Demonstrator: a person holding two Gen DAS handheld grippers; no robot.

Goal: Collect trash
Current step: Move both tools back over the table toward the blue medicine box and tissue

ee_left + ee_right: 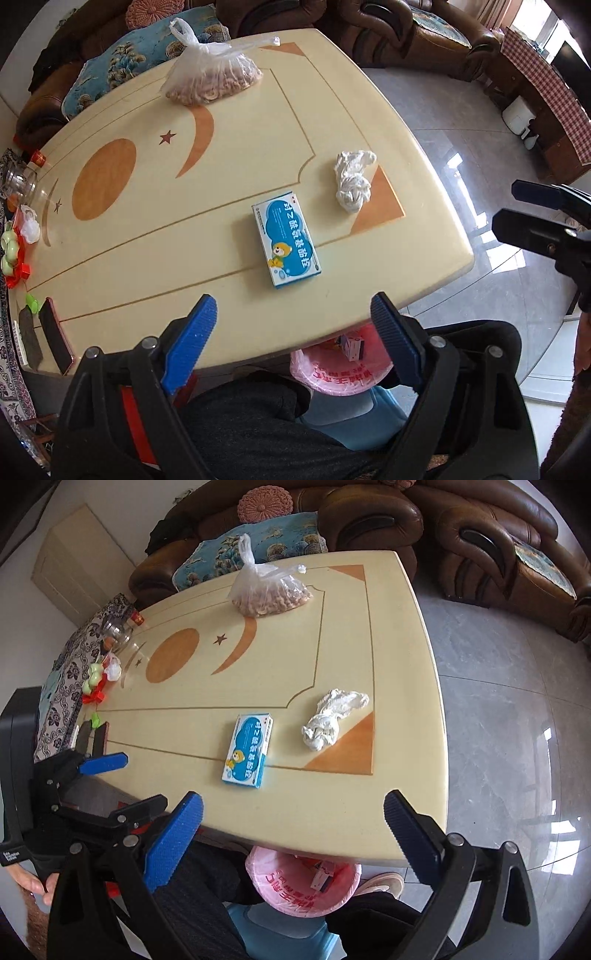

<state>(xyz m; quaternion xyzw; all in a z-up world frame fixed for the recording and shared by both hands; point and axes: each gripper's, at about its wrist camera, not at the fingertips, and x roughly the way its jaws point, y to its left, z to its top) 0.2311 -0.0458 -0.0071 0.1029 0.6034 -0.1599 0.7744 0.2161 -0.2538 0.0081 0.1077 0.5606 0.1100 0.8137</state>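
Our left gripper (291,314) hangs spread and empty over the near edge of the cream table (155,221), and our right gripper (295,812) is spread just as wide, holding nothing. Under that edge we see the trash bin (280,897), lined with a pink bag (a small carton already lies inside). Beyond, on the tabletop, lie a blue medicine box (286,240) and, just beside it, a crumpled white tissue (351,181). At the far end sits a clear bag of nuts (210,81).
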